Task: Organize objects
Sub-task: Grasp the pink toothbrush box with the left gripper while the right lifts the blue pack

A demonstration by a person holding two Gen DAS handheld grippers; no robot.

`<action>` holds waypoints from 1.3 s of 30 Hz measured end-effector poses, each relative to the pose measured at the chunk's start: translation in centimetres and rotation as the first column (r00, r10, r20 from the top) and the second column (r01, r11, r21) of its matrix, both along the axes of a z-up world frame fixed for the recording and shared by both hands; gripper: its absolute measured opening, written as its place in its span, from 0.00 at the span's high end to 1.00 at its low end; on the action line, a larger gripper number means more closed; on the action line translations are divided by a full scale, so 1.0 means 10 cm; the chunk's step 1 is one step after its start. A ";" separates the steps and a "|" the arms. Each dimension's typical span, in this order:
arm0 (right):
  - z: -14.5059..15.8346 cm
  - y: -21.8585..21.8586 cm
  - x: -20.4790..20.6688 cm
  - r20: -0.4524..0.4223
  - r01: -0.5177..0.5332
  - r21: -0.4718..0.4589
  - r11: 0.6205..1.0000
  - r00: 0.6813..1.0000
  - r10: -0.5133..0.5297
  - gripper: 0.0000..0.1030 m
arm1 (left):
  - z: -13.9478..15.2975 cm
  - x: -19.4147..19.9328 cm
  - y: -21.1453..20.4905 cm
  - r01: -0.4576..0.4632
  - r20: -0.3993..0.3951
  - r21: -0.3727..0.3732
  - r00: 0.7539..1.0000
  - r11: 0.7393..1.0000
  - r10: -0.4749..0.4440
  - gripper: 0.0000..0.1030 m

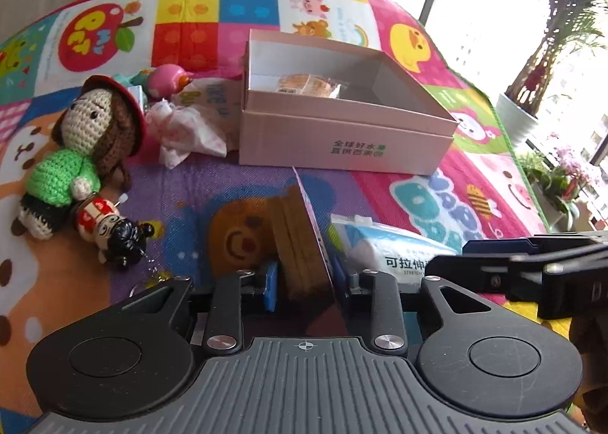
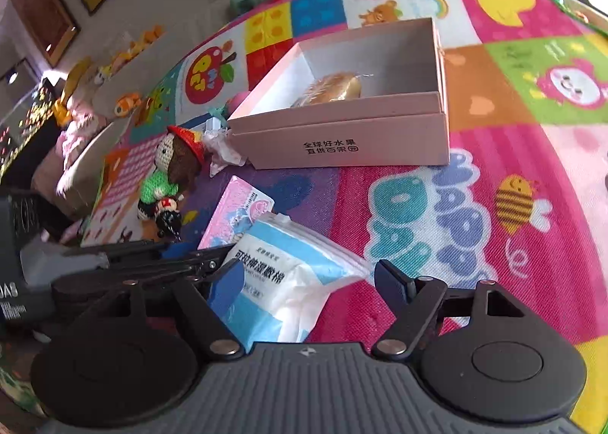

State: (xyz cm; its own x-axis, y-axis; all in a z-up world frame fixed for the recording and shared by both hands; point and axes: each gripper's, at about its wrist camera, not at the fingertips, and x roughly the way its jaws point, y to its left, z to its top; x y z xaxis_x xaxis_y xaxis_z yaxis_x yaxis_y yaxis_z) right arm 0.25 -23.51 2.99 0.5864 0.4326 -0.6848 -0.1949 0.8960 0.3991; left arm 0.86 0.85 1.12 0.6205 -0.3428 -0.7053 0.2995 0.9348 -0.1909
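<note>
My left gripper (image 1: 307, 280) is shut on a thin pink packet (image 1: 304, 236), which stands on edge between the blue pads just above the mat. The right wrist view shows the same pink packet (image 2: 241, 208) face on. A blue-and-white bag of cotton pads (image 2: 277, 282) lies between the fingers of my right gripper (image 2: 309, 280), which is open: the left finger is beside the bag and the right finger stands clear of it. Beyond both is an open pink cardboard box (image 1: 342, 153) (image 2: 342, 141) holding one wrapped pastry (image 1: 307, 86) (image 2: 336, 88).
Everything lies on a colourful play mat (image 1: 437, 175). Left of the box are a crochet doll (image 1: 87, 138), a small figurine keychain (image 1: 114, 225), a crumpled wrapper (image 1: 186, 134) and a pink toy (image 1: 167, 79). A potted plant (image 1: 520, 111) stands off the mat's right edge.
</note>
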 end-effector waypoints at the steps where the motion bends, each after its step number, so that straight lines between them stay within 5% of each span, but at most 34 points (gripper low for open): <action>1: 0.01 0.00 -0.01 -0.001 0.008 0.003 1.000 1.000 -0.008 0.26 | 0.01 -0.01 0.03 0.006 0.001 0.000 1.000 1.000 -0.006 0.68; 7: 0.04 0.20 -0.09 -0.026 -0.031 0.016 0.999 0.999 0.031 0.20 | 0.03 -0.14 0.37 -0.053 0.023 0.047 0.998 0.998 0.052 0.68; 13: -0.11 0.66 -0.03 -0.118 -0.133 0.084 0.988 0.983 0.143 0.20 | 0.01 -0.21 0.78 -0.125 -0.033 -0.053 0.992 0.991 0.124 0.68; 17: 0.00 0.85 -0.11 -0.008 -0.178 -0.088 0.980 0.984 0.178 0.20 | 0.02 -0.24 0.90 -0.131 -0.038 -0.074 0.991 0.989 0.128 0.68; 21: 0.16 0.81 -0.10 0.088 -0.056 -0.272 0.961 0.993 0.083 0.21 | 0.00 -0.23 0.93 -0.140 -0.048 -0.086 0.989 0.986 0.137 0.69; 26: 0.22 0.79 -0.10 -0.046 -0.139 -0.011 0.990 0.989 0.139 0.21 | -0.02 -0.21 1.01 -0.146 -0.059 -0.123 0.989 0.982 0.139 0.71; 30: 0.04 1.21 -0.17 -0.053 -0.216 -0.093 0.972 0.976 0.211 0.21 | -0.03 -0.22 1.05 -0.151 -0.059 -0.125 0.988 0.981 0.145 0.73; 32: -0.04 1.33 -0.17 -0.038 -0.231 -0.167 0.959 0.973 0.228 0.27 | -0.03 -0.22 1.06 -0.151 -0.056 -0.119 0.988 0.981 0.145 0.73; 34: -0.07 1.30 -0.15 -0.037 -0.233 -0.195 0.953 0.972 0.230 0.46 | -0.02 -0.24 1.04 -0.144 -0.046 -0.096 0.989 0.985 0.140 0.74; 39: 0.11 0.82 -0.09 0.030 -0.152 -0.183 0.971 0.987 0.160 0.50 | 0.14 -0.27 0.91 -0.090 0.013 -0.130 0.996 0.987 0.093 0.74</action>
State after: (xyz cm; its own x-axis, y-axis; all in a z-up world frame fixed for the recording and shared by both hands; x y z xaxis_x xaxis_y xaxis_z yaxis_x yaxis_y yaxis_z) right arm -0.68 -15.32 4.13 0.5529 0.3936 -0.7344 -0.3522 0.9092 0.2221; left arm -1.89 9.93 2.47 0.6665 -0.3713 -0.6465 0.2186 0.9264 -0.3067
